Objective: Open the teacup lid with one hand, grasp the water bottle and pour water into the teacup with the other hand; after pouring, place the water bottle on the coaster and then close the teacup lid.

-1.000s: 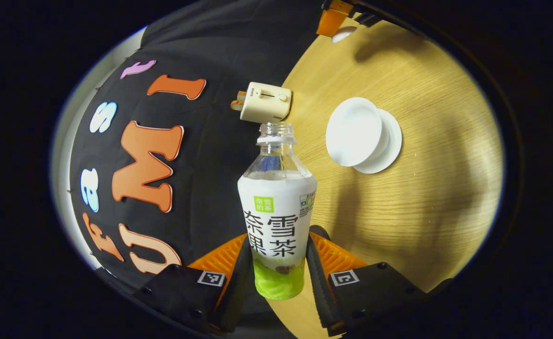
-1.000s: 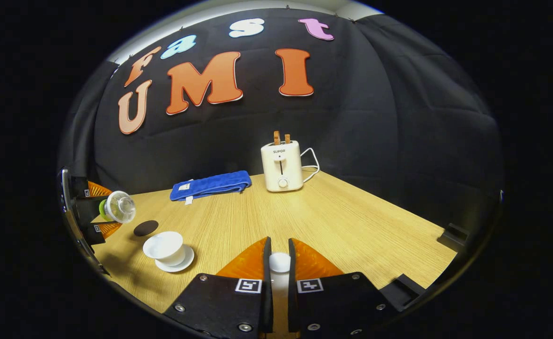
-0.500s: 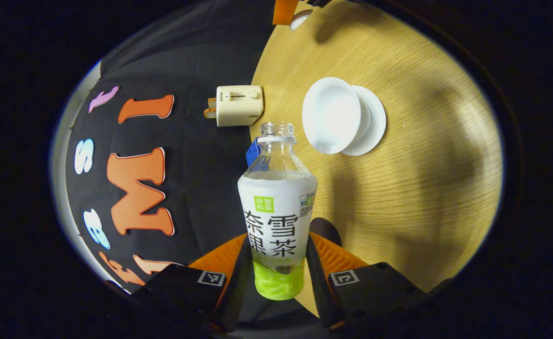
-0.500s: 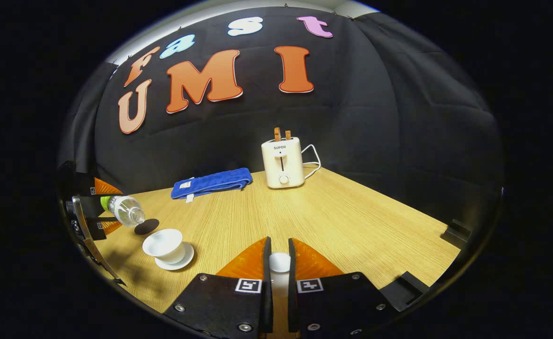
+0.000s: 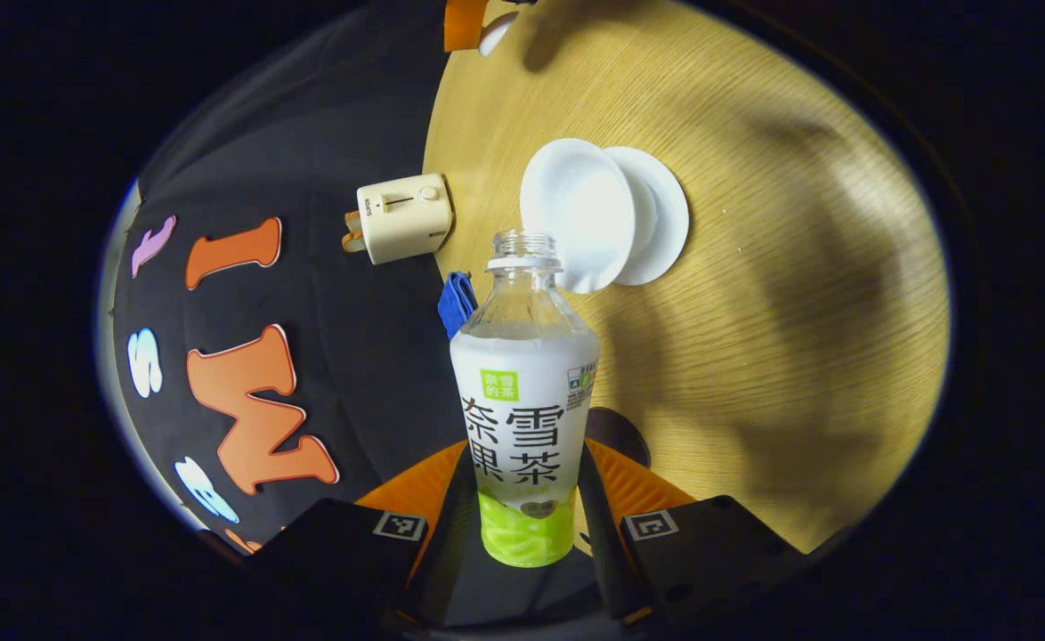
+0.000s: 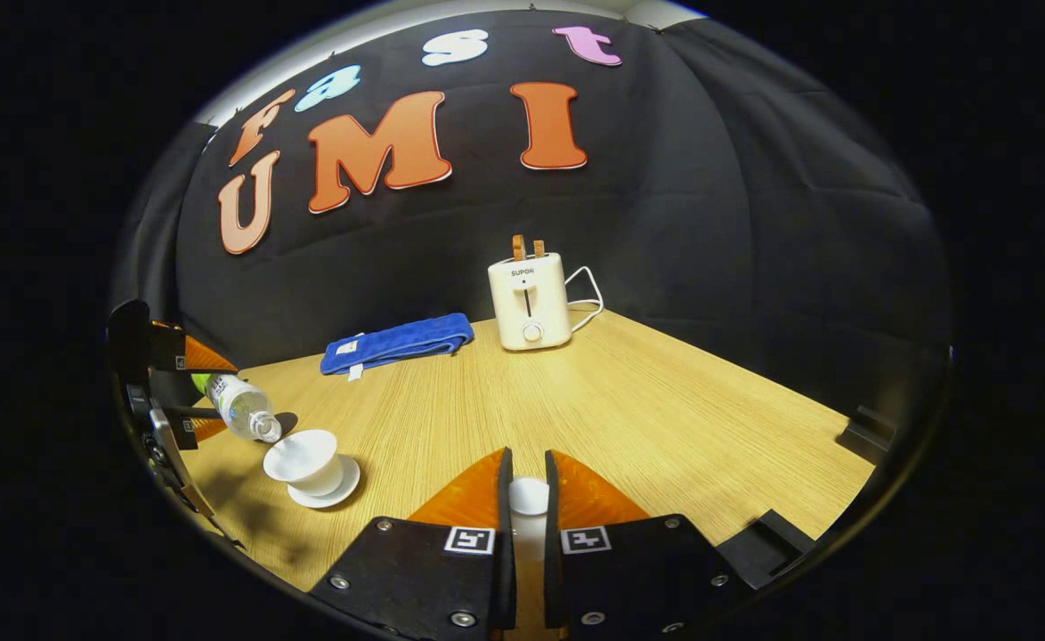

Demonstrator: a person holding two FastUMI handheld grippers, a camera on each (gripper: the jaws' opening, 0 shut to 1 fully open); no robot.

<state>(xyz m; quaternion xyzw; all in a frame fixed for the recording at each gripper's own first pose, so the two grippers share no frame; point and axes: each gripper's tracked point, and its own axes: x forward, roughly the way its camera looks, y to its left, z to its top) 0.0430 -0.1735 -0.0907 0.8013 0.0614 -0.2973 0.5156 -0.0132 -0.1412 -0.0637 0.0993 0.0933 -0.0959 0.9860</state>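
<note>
Left tongs (image 5: 527, 499) clamp the clear plastic labelled water bottle (image 5: 524, 401) low; light, probably slippery. Right tongs (image 6: 522, 499) pinch the fragile white porcelain lid (image 6: 528, 497).

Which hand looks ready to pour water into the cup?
Left: its gripper grips the uncapped bottle, tilted with its mouth by the open cup. The right gripper holds the lid.

A light wooden tabletop (image 6: 629, 401) with fine grain meets a black cloth wall (image 6: 736, 231). At the back stand a cream plastic toaster (image 6: 528, 301) with a white cord and a folded blue towel (image 6: 398, 343). Soft shadows cross the wood.
</note>
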